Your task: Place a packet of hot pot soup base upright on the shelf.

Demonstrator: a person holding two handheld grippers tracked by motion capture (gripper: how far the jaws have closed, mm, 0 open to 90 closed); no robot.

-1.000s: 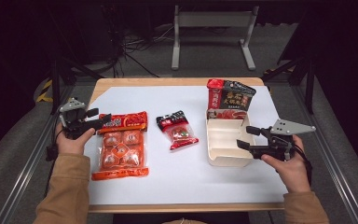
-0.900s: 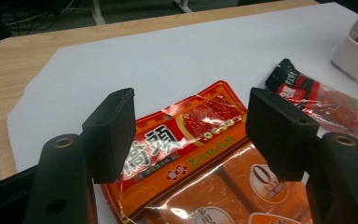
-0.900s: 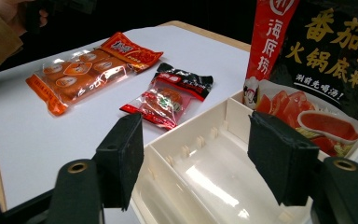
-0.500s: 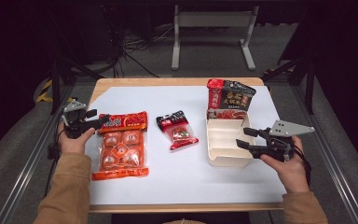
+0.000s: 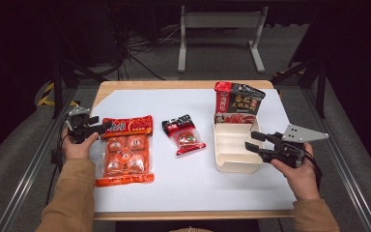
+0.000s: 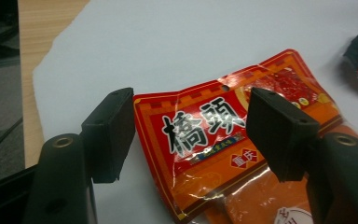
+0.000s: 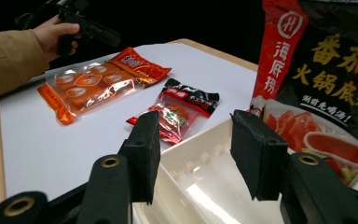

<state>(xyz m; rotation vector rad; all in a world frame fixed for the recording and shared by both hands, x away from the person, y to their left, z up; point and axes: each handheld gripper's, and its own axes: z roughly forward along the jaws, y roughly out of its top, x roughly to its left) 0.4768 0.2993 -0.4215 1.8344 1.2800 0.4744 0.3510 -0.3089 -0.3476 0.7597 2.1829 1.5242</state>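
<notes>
A big orange packet of round snacks (image 5: pixel 125 151) lies flat at the left of the white sheet. My left gripper (image 5: pixel 104 127) is open at its top left corner. In the left gripper view the jaws straddle the packet's red header (image 6: pixel 205 135) without pinching it, and the left gripper (image 6: pixel 193 126) holds nothing. A small red and black packet (image 5: pixel 183 134) lies in the middle. At the right is a cream tray (image 5: pixel 239 166). My right gripper (image 5: pixel 251 141) is open over its right rim, and the right gripper (image 7: pixel 196 149) is empty above the tray (image 7: pixel 214 186).
A red and black hotpot-base pouch (image 5: pixel 236 102) stands against the tray's far end, tall beside my right jaw (image 7: pixel 326 70). A white sheet (image 5: pixel 198 188) covers the wooden table. Beyond the table are a dark floor, cables and a metal stand.
My right gripper has edged left and slightly up over the tray. My left gripper has shifted a little at the orange packet's corner. Both stay open; the packets have not moved.
</notes>
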